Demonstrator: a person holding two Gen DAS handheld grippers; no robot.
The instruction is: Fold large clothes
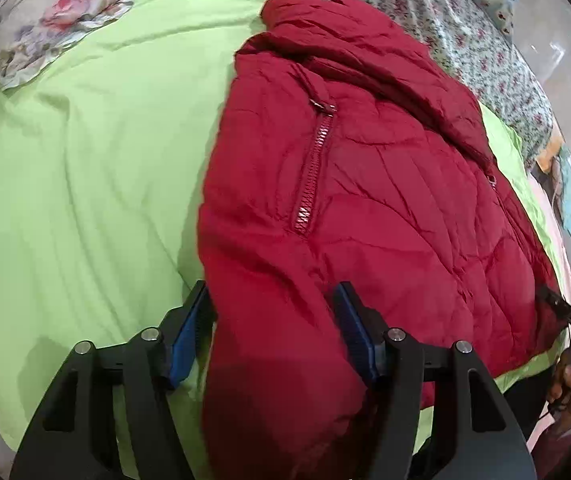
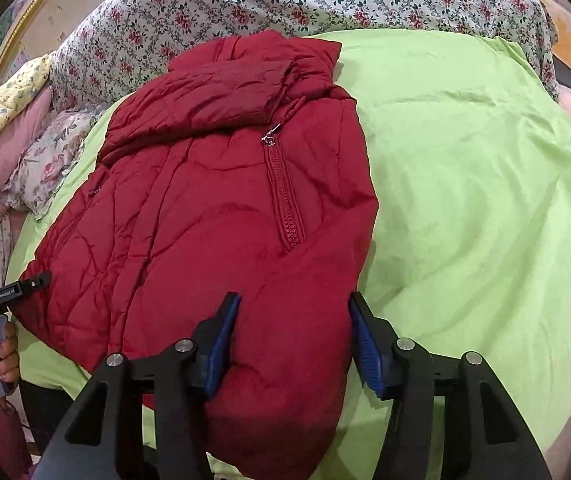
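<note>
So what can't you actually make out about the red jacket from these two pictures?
- Red puffer jacket, left wrist view: its near hem runs under the left gripper and off the bottom edge.
- Right wrist view: the same hem passes beneath the right gripper.
- Sleeves: folded out of sight in both views.
- Green sheet: hidden wherever the jacket covers it.

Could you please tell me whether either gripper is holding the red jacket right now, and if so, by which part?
Neither has closed on it. Both the left gripper and right gripper stand open, each straddling the near hem of the red jacket.
</note>
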